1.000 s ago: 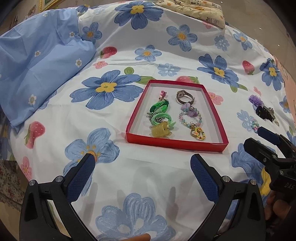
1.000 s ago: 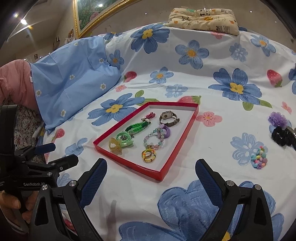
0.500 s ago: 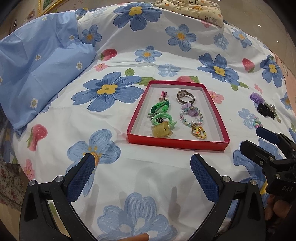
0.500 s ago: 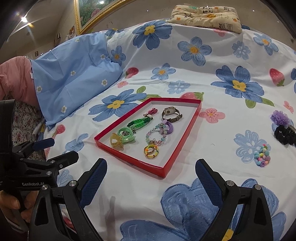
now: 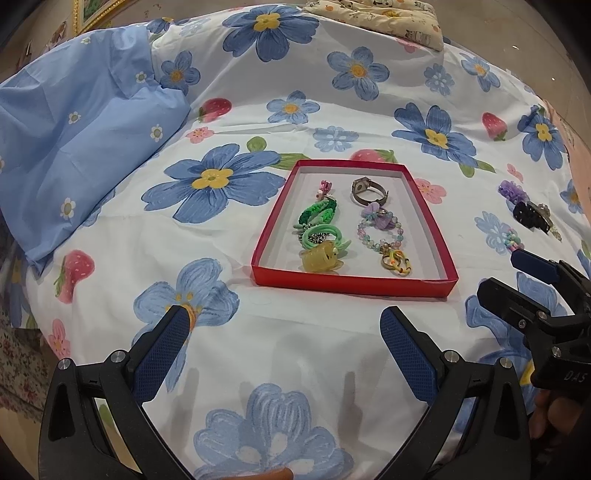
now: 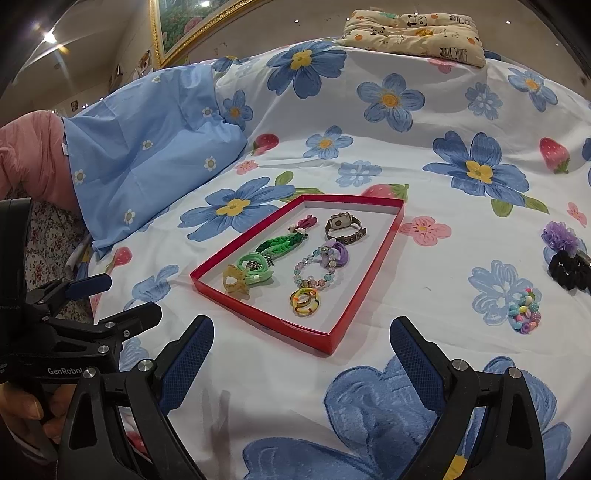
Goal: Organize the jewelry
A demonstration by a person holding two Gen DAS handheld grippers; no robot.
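A red tray [image 5: 351,286] lies on the flowered bedsheet, ahead of both grippers. It holds a watch [image 5: 367,190], a green braided bracelet [image 5: 317,216], a pastel bead bracelet [image 5: 380,232], a yellow piece [image 5: 321,258] and colourful rings [image 5: 397,262]. To the right of the tray [image 6: 258,317], on the sheet, lie a purple scrunchie [image 6: 559,236], a black scrunchie [image 6: 569,273] and a bright bead bracelet [image 6: 524,312]. My left gripper [image 5: 284,325] is open and holds nothing. My right gripper [image 6: 303,332] is also open and holds nothing. Each gripper shows at the edge of the other's view.
A light blue pillow [image 5: 74,140] lies at the left. A panda-print cushion [image 6: 413,31] sits at the far edge of the bed. A gold-framed picture [image 6: 184,26] hangs behind. A hand [image 6: 26,406] holds the left gripper's handle.
Both views have shifted only slightly towards the tray. Both grippers stay open and the jewelry has not moved.
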